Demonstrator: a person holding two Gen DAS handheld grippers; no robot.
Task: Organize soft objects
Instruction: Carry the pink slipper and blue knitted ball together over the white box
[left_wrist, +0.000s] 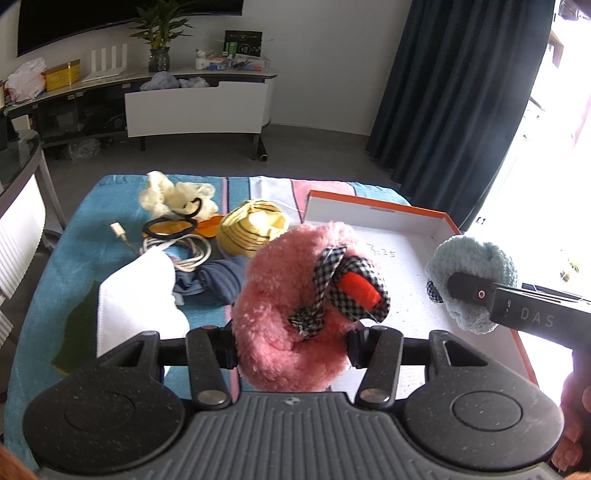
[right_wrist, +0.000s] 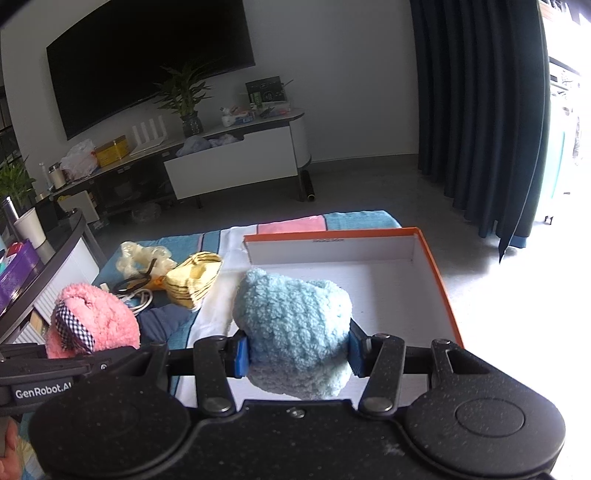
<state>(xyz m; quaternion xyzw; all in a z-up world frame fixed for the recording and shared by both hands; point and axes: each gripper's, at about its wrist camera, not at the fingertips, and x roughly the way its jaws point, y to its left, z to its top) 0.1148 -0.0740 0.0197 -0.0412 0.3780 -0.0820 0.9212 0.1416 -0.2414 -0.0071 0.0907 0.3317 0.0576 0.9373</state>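
Far left on the blue towel: a cream fluffy scrunchie, black hair ties, a white charger cable w/ its plug lying off to the left. Nearer, a white folded cloth and a navy garment. Next right, yellow striped knit item, prob. a sock or small hat, can't tell which.

Center: left gripper is clamped on a pink fluffy slipper, jaws pinching it from both sides near its base; gingham bow trim and a red patch show at the opening. It's held up off the towel, near the left edge of the box.

Right: orange-rimmed white shoebox, open, bottom bare as far as seen. Right gripper has its blue-padded jaws squeezing a light blue fluffy slipper, held above the near-left part of the box.

Step in hand, my read: both slippers picked, being carried to the box as a pair. Next: lower blue one onto the box floor, spread the jaws, then bring pink in beside it from the left w/o the grippers bumping. Plush compresses, so it may cling to the pads on release; lift straight up. Rest of the soft stuff on the towel is yet to go.
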